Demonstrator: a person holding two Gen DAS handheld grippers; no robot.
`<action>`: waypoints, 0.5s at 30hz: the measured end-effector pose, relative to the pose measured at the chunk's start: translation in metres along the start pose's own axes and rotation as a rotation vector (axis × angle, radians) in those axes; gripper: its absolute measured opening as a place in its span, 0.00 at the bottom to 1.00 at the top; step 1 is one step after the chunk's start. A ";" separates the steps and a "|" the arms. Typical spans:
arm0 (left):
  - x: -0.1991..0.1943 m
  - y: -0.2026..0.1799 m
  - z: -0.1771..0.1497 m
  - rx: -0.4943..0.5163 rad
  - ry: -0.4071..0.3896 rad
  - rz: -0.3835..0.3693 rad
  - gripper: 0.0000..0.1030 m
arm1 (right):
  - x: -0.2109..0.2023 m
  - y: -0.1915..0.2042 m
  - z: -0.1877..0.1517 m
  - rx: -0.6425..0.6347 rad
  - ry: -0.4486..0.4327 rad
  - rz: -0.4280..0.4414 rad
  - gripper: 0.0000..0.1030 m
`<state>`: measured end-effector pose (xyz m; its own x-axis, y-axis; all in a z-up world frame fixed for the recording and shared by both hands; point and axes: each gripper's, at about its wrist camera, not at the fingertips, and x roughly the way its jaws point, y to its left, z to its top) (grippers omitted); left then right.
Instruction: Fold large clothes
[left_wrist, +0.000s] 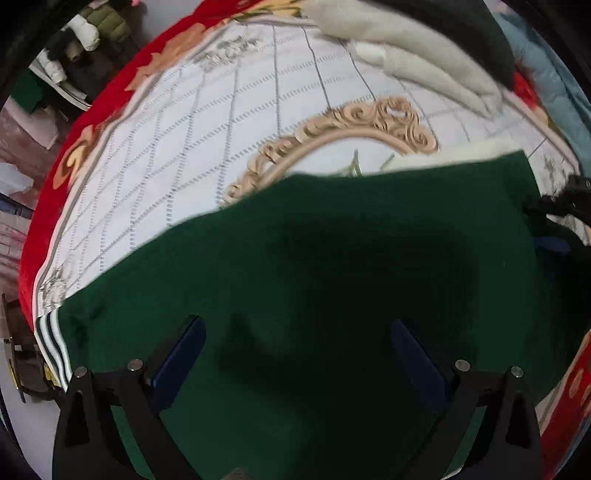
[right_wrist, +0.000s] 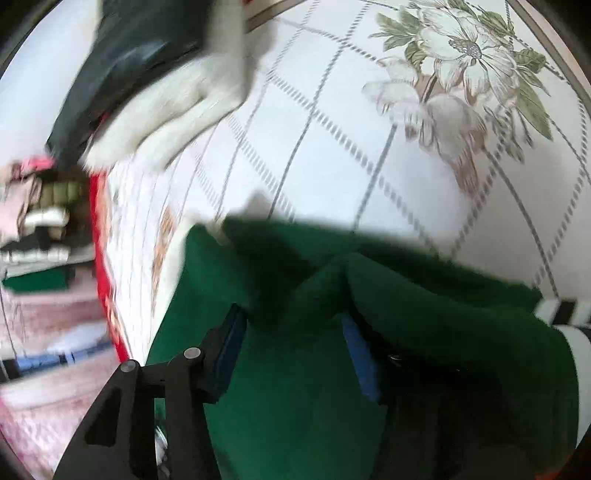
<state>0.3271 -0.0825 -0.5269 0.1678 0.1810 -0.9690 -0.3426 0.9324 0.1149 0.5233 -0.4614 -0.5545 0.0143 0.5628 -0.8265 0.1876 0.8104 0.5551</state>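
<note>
A dark green garment (left_wrist: 332, 258) with a white-striped cuff (left_wrist: 53, 339) lies flat on a white quilted bedspread (left_wrist: 184, 147). My left gripper (left_wrist: 295, 325) is open just above the green cloth, blue pads apart, holding nothing. In the right wrist view the same green garment (right_wrist: 295, 387) is bunched up, with a striped cuff (right_wrist: 565, 314) at the right. My right gripper (right_wrist: 291, 317) is over it with a raised fold of green cloth between its blue pads; the right finger is partly draped by cloth.
A pile of grey-white and black clothes (left_wrist: 424, 48) lies at the far side of the bed, also in the right wrist view (right_wrist: 155, 85). The bedspread has a red border (left_wrist: 66, 147) and a flower print (right_wrist: 461, 62). Stacked clothes (right_wrist: 40, 229) stand beyond the bed edge.
</note>
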 end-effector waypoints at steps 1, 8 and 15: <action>0.006 -0.001 0.001 -0.003 0.008 0.001 1.00 | 0.009 0.000 0.002 -0.004 0.005 -0.012 0.53; 0.003 0.012 0.008 -0.046 0.035 -0.007 1.00 | -0.044 0.009 -0.026 -0.087 -0.079 0.063 0.70; -0.007 0.001 0.004 -0.043 0.027 -0.045 1.00 | -0.109 -0.086 -0.105 0.011 -0.181 0.122 0.82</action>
<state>0.3292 -0.0820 -0.5187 0.1588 0.1299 -0.9787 -0.3749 0.9250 0.0619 0.4025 -0.5756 -0.5023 0.2136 0.6175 -0.7570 0.1841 0.7356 0.6519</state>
